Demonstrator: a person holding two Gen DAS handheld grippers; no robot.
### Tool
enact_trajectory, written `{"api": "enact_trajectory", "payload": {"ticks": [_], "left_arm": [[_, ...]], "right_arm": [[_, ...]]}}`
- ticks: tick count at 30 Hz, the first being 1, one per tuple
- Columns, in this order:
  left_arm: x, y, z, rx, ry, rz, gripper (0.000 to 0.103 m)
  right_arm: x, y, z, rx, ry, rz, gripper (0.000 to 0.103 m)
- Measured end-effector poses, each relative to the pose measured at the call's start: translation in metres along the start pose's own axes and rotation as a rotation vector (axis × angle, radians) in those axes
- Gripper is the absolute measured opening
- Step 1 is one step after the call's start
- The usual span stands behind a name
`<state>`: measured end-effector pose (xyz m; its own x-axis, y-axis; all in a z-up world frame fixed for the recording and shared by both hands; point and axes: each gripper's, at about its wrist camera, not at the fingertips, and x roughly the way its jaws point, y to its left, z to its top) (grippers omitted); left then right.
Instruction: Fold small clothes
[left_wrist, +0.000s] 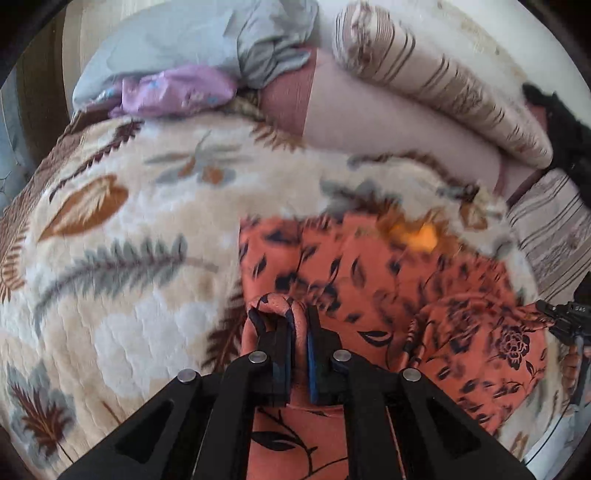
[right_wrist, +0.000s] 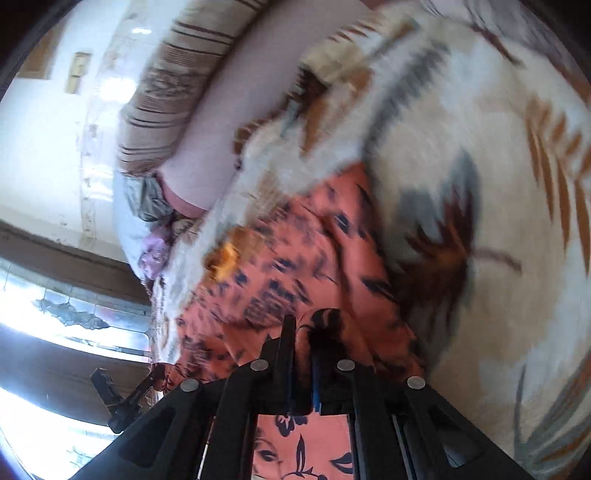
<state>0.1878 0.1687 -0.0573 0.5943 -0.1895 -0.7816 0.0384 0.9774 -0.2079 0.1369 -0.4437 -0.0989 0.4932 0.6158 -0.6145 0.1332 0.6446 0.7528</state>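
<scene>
While both pairs of fingers are pinched tight on cloth, the orange flowered garment (left_wrist: 369, 280) hangs between them over the bed. At the bottom centre of the left wrist view, the left gripper (left_wrist: 298, 317) clamps a rolled edge of the fabric, which bulges up over its fingers (left_wrist: 284, 350); the rest spreads toward the right of the frame, where the other tool shows at the edge. At the bottom centre of the right wrist view, the right gripper (right_wrist: 303, 332) nips another part of the same garment, the cloth running up and left across the leaf-patterned blanket (right_wrist: 498, 184). Beyond, in the upper part of the left wrist view, lie a striped pillow (left_wrist: 443, 92) and a heap of grey and lilac cloth (left_wrist: 177, 88). Judging by the loose, creased spread and no clean doubled edge, the fold looks only begun: the held edges are yet to be laid over and flattened.
</scene>
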Motion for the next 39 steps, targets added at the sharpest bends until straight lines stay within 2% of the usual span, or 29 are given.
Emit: {"api": "enact_trajectory", "payload": {"ticks": [3,5,7,9,10,11,13,16,17,18,19,20,21,23,25,27,30,32,34,36,37,38,39], "left_arm": [[0.005,0.001,0.03,-0.022,-0.036,-0.013,0.007],[0.019,0.004,0.041,-0.036,-0.029,0.001,0.007],[0.063,0.016,0.041,-0.055,0.068,0.032,0.011],[0.101,0.027,0.033,-0.083,0.152,0.061,0.014],[0.108,0.031,0.03,-0.095,0.138,0.044,0.014],[0.104,0.031,0.031,-0.095,0.088,0.033,0.016],[0.101,0.033,0.037,-0.116,0.122,0.011,0.022],[0.081,0.041,0.047,-0.17,0.076,-0.046,0.03],[0.076,0.041,0.047,-0.171,0.054,-0.052,0.035],[0.073,0.04,0.047,-0.163,0.04,-0.04,0.041],[0.074,0.038,0.046,-0.144,0.038,0.003,0.061],[0.073,0.037,0.045,-0.129,0.037,0.043,0.067],[0.072,0.039,0.044,-0.127,0.034,0.062,0.067],[0.062,0.05,0.045,-0.169,0.008,0.067,0.067],[0.034,0.059,0.04,-0.205,-0.076,0.061,0.067],[0.012,0.059,0.028,-0.182,-0.096,0.037,0.072],[0.0,0.047,-0.008,-0.098,-0.024,-0.025,0.074],[0.01,0.029,-0.03,-0.031,0.023,-0.024,0.076],[0.032,0.009,-0.045,0.049,0.086,-0.007,0.076],[0.064,-0.009,-0.053,0.118,0.173,0.064,0.077],[0.065,-0.013,-0.051,0.109,0.146,0.079,0.074],[0.067,-0.015,-0.045,0.081,0.163,0.075,0.052],[0.068,-0.015,-0.037,0.042,0.193,0.054,0.037]], "right_arm": [[-0.008,0.024,0.029,-0.033,-0.049,0.011,0.007],[-0.008,0.022,0.052,0.019,-0.094,0.001,0.007],[0.004,0.009,0.064,0.084,-0.109,-0.043,0.008],[0.044,-0.017,0.068,0.165,-0.007,-0.117,0.013],[0.061,-0.034,0.064,0.22,0.049,-0.113,0.013],[0.061,-0.044,0.059,0.255,0.011,-0.05,0.013],[0.053,-0.051,0.057,0.297,-0.014,0.007,0.013],[0.043,-0.045,0.057,0.27,0.004,-0.013,0.017],[0.037,-0.042,0.058,0.255,-0.003,-0.015,0.024],[0.033,-0.037,0.058,0.248,-0.007,-0.009,0.042],[0.03,-0.034,0.059,0.241,-0.012,0.009,0.058],[0.027,-0.031,0.059,0.235,-0.023,0.051,0.081],[0.022,-0.031,0.059,0.233,-0.033,0.05,0.083],[0.009,-0.022,0.055,0.203,-0.06,0.014,0.083],[-0.009,-0.014,0.047,0.161,-0.11,0.012,0.083],[-0.027,-0.015,0.03,0.133,-0.119,-0.017,0.083],[-0.029,-0.02,-0.006,0.066,-0.052,-0.07,0.084],[-0.012,-0.017,-0.031,-0.015,0.05,-0.106,0.084],[0.008,-0.006,-0.048,-0.1,0.094,-0.167,0.084],[0.019,0.007,-0.053,-0.186,0.088,-0.259,0.081],[0.023,0.01,-0.053,-0.185,0.096,-0.295,0.076],[0.024,0.014,-0.051,-0.184,0.116,-0.317,0.037],[0.026,0.018,-0.049,-0.187,0.148,-0.312,0.021]]}}
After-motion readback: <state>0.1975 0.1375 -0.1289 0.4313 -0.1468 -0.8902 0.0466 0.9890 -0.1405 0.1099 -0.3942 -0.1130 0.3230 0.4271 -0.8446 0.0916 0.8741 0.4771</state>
